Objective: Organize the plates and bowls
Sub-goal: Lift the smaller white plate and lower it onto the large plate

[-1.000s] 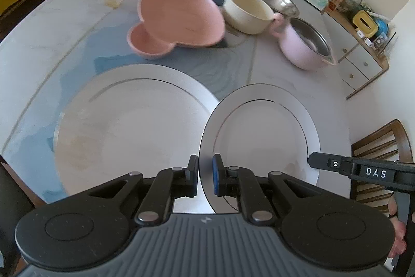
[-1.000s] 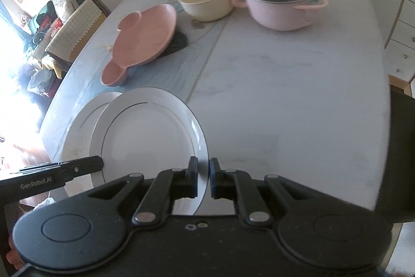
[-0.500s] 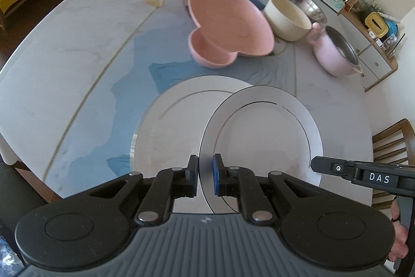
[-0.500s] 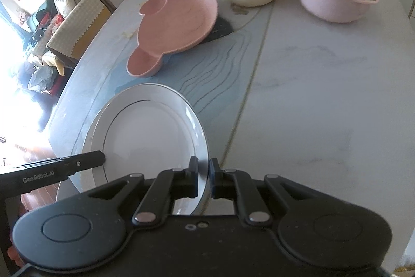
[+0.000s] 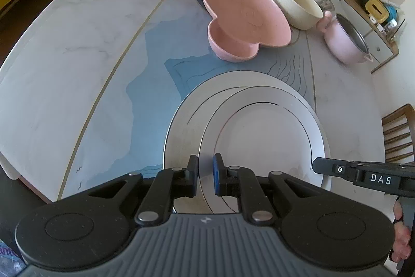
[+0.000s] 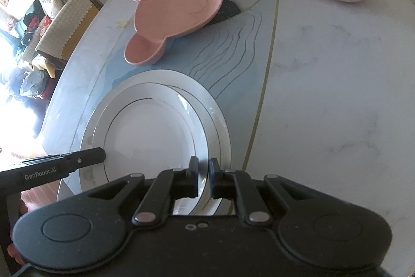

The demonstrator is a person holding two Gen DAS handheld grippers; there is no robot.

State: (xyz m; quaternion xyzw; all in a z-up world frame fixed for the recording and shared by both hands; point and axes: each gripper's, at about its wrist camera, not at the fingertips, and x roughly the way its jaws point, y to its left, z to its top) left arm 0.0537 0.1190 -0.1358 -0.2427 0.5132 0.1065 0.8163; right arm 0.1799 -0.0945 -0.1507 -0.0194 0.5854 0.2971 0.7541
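While my left gripper [image 5: 205, 175] and right gripper [image 6: 203, 177] each clamp opposite rims of the smaller white plate [image 5: 267, 142], it sits over the larger plate [image 5: 181, 126] on the bench [image 5: 77, 64].

1. The left claw [image 5: 205, 174] gripped the near left rim of the smaller white plate [image 5: 264, 147].
2. That plate lay over a larger white plate [image 5: 181, 126] on the desk [image 5: 77, 56].
3. The right claw's tip [image 5: 337, 169] reached its right rim.
4. Beyond stood a pink mouse-shaped dish [image 5: 241, 14], a cream bowl [image 5: 298, 7] and a pink pot [image 5: 345, 43].
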